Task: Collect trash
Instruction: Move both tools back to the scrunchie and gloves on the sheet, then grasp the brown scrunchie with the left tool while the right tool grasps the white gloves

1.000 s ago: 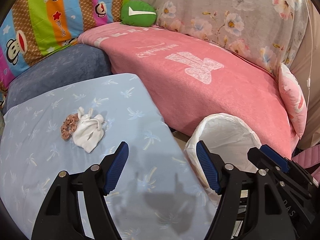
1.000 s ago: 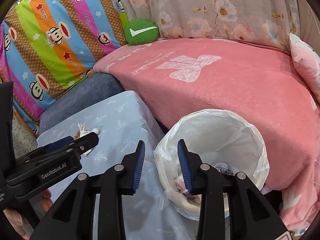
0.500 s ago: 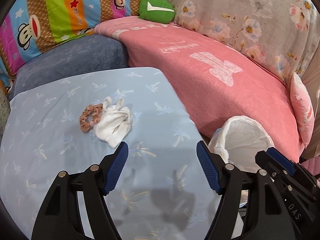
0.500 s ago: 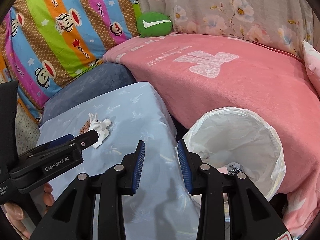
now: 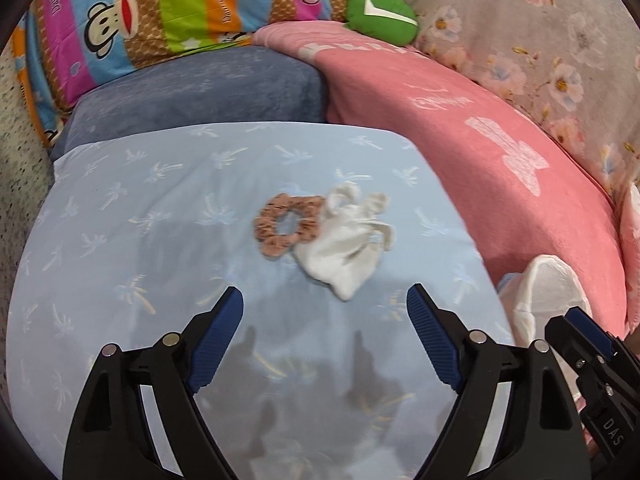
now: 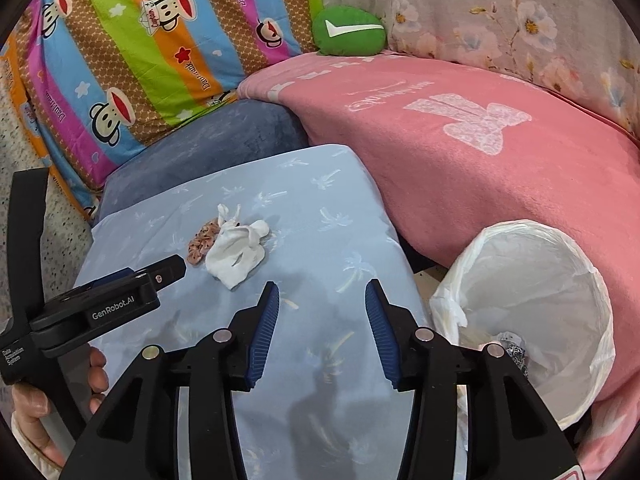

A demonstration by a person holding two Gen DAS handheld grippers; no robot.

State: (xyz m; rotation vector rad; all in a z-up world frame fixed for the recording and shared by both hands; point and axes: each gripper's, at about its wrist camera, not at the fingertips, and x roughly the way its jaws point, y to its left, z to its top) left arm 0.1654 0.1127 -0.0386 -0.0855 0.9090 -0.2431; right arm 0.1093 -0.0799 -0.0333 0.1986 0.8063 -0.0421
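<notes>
A crumpled white cloth piece (image 5: 344, 246) (image 6: 237, 251) lies on the light-blue covered surface (image 5: 160, 220) (image 6: 320, 216), touching a brown patterned scrunchie (image 5: 286, 224) (image 6: 201, 240) on its left. My left gripper (image 5: 325, 310) hovers just short of the white piece, jaws opening wide, nothing between them. My right gripper (image 6: 319, 304) hangs over the blue surface to the right of the pile, jaws opening, empty. A white-lined trash bin (image 6: 532, 312) (image 5: 544, 300) stands at the right with scraps inside.
A pink blanket (image 6: 480, 132) covers the sofa behind the bin. A dark blue cushion (image 5: 200, 88), a striped monkey-print pillow (image 6: 140, 40) and a green round pillow (image 6: 348, 32) sit at the back. A hand (image 6: 32, 408) grips the left tool's handle.
Both grippers swung left, away from the bin and toward the white piece and scrunchie, which now sit nearer the centre. Both sets of jaws stand wider than before.
</notes>
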